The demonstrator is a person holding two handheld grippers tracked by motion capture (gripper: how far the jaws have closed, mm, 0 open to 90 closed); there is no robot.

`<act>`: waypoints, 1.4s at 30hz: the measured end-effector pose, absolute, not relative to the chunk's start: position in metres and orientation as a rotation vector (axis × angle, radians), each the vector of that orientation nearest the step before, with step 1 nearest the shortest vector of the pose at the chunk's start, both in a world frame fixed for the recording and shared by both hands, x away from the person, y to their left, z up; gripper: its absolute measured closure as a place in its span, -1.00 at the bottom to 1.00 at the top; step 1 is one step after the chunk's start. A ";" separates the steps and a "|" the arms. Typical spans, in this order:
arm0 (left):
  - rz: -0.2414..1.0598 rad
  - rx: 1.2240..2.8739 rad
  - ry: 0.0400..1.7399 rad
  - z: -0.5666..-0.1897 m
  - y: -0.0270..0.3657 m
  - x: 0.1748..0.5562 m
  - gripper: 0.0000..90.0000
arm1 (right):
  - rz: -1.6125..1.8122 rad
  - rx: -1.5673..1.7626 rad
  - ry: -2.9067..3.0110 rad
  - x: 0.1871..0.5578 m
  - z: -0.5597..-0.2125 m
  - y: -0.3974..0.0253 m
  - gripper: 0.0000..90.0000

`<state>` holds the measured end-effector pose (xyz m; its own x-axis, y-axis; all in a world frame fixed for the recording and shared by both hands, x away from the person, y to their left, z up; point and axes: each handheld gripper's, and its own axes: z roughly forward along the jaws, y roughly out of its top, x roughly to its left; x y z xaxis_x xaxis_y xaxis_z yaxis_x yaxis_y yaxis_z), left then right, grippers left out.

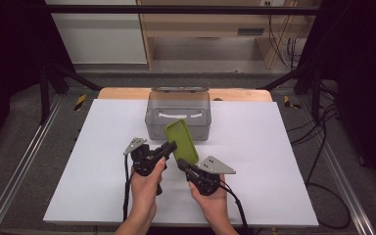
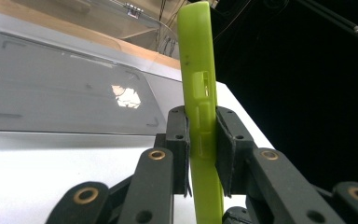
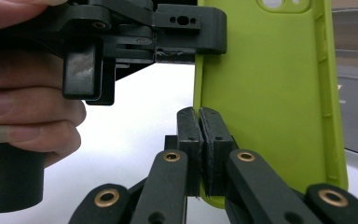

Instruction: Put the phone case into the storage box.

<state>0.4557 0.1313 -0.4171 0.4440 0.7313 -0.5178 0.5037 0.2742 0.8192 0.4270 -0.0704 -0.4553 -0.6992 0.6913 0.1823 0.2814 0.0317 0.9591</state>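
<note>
We look down on a white table (image 1: pixel 103 161) where a person works with two hand-held grippers. On the left, the left gripper (image 1: pixel 170 146) has its jaws clamped on the side edge of a green phone case (image 1: pixel 181 141), holding it tilted in the air just in front of a clear box (image 1: pixel 178 115). In the left gripper view we see the case (image 2: pixel 200 116) edge-on, pinched between both pads over its button cutouts, with the box (image 2: pixel 65 93) behind.

Moving right, the right gripper (image 1: pixel 182 164) sits at the case's lower end. In the right gripper view its jaws are pressed together with no gap, at the case's (image 3: pixel 265 102) lower left edge; we cannot tell whether they actually pinch the rim or merely rest in front of it.

We judge the main risk to be a twist or slip. The case is soft, so pulling the grippers apart could bend it out of the left jaws, and it would drop onto the table short of the box.
</note>
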 end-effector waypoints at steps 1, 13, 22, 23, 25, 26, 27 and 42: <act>0.217 1.376 1.200 -0.417 0.131 0.456 0.70 | 1.711 0.990 1.982 0.427 -0.455 -0.070 0.95; 0.234 1.379 1.186 -0.416 0.129 0.452 0.74 | 1.711 0.989 1.992 0.428 -0.456 -0.070 0.95; 0.247 1.382 1.187 -0.415 0.131 0.452 0.75 | 1.714 0.984 2.010 0.428 -0.456 -0.069 0.73; 0.256 1.384 1.188 -0.414 0.132 0.452 0.75 | 1.709 0.979 2.009 0.428 -0.456 -0.069 0.68; 0.270 1.383 1.193 -0.414 0.135 0.452 0.74 | 1.704 0.975 2.009 0.427 -0.456 -0.069 0.65; 0.273 1.381 1.198 -0.413 0.138 0.452 0.75 | 1.693 0.964 2.002 0.427 -0.455 -0.070 0.61; 0.273 1.381 1.198 -0.413 0.138 0.452 0.75 | 1.693 0.964 2.002 0.427 -0.455 -0.070 0.61; 0.424 1.451 1.219 -0.402 0.162 0.458 0.74 | 1.592 0.977 1.983 0.429 -0.453 -0.078 0.02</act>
